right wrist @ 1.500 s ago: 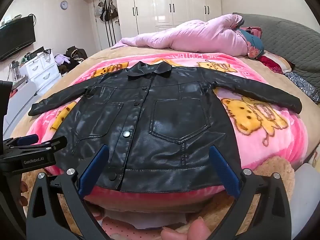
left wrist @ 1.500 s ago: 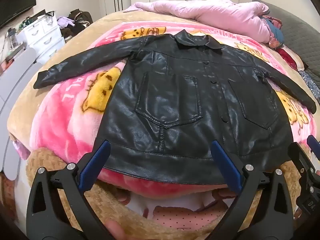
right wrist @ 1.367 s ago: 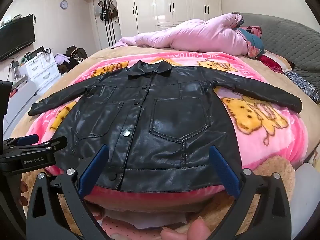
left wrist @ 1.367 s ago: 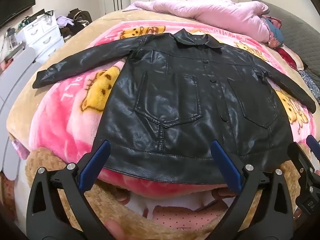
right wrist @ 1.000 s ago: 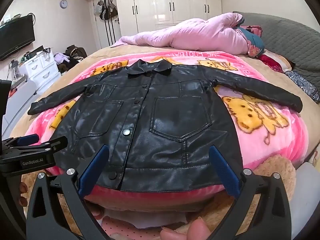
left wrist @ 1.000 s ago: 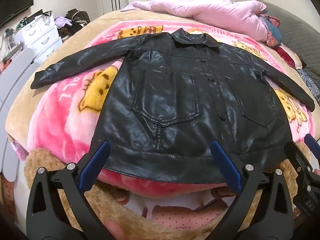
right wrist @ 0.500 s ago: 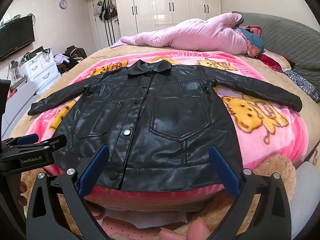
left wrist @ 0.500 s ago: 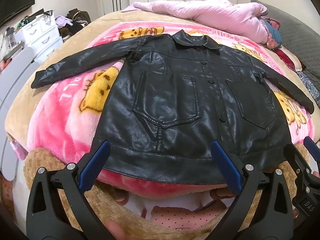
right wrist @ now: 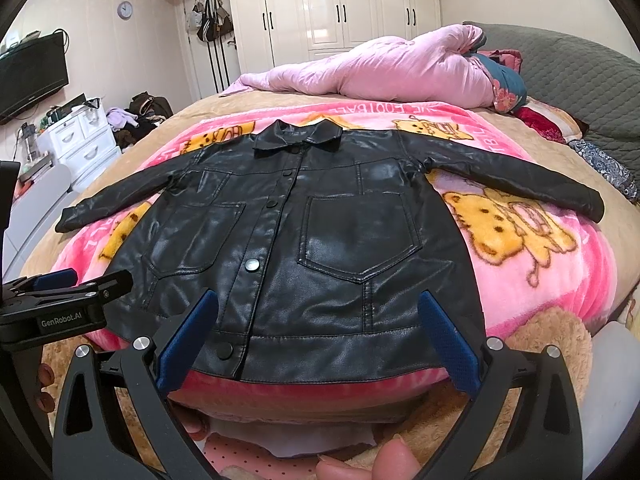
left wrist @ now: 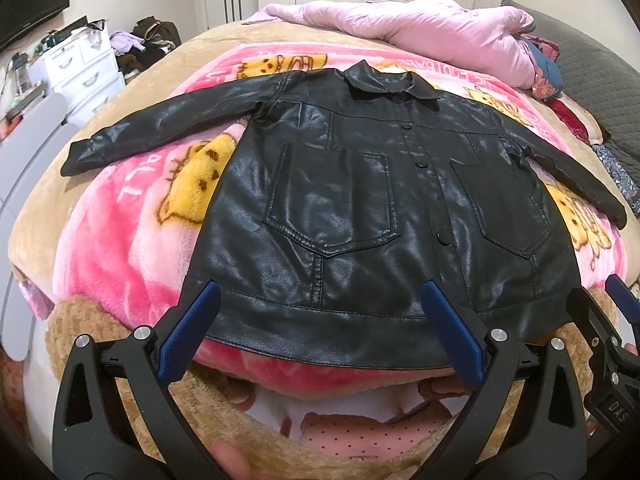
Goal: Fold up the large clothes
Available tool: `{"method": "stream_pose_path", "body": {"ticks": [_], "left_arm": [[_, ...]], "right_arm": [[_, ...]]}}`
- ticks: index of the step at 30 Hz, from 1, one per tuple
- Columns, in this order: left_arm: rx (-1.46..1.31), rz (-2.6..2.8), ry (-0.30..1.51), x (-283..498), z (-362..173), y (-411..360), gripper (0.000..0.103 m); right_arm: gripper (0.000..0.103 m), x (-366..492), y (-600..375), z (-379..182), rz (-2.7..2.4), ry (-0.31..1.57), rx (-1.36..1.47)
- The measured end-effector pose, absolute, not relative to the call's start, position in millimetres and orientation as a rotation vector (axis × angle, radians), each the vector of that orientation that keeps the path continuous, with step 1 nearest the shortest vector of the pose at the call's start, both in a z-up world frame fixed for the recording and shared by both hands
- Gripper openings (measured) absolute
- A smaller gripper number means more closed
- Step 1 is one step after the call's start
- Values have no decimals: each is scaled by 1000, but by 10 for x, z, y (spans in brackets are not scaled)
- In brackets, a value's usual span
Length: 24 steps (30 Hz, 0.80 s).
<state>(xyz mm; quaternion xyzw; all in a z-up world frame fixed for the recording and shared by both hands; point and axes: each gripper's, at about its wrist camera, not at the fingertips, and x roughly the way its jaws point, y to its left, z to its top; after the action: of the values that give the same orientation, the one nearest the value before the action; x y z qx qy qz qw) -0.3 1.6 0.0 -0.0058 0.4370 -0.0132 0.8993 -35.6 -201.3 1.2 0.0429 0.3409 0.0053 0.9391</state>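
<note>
A: Where my left gripper (left wrist: pixel 320 328) fills the lower frame, what do I log?

B: Item one: its jaws spread wide, empty, just short of the hem. Item two: my right gripper (right wrist: pixel 318 330), likewise agape, holding nothing.

A: Next, centre frame?

B: Black leather jacket (right wrist: pixel 304 248), flat, buttoned, sleeves outstretched, on the pink cartoon blanket (right wrist: pixel 532 280).

A: Upper frame?

B: Pink quilt (right wrist: pixel 384 68), heaped; white wardrobes (right wrist: pixel 332 4) beyond.
</note>
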Motion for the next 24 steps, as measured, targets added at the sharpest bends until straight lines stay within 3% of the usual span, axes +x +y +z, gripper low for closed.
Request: {"method": "stream_pose_path", "body": {"ticks": [24], "left_arm": [[-13, -36, 922, 83, -47, -1, 94]], "right_arm": [[99, -306, -2035, 1, 3, 706, 90]]}}
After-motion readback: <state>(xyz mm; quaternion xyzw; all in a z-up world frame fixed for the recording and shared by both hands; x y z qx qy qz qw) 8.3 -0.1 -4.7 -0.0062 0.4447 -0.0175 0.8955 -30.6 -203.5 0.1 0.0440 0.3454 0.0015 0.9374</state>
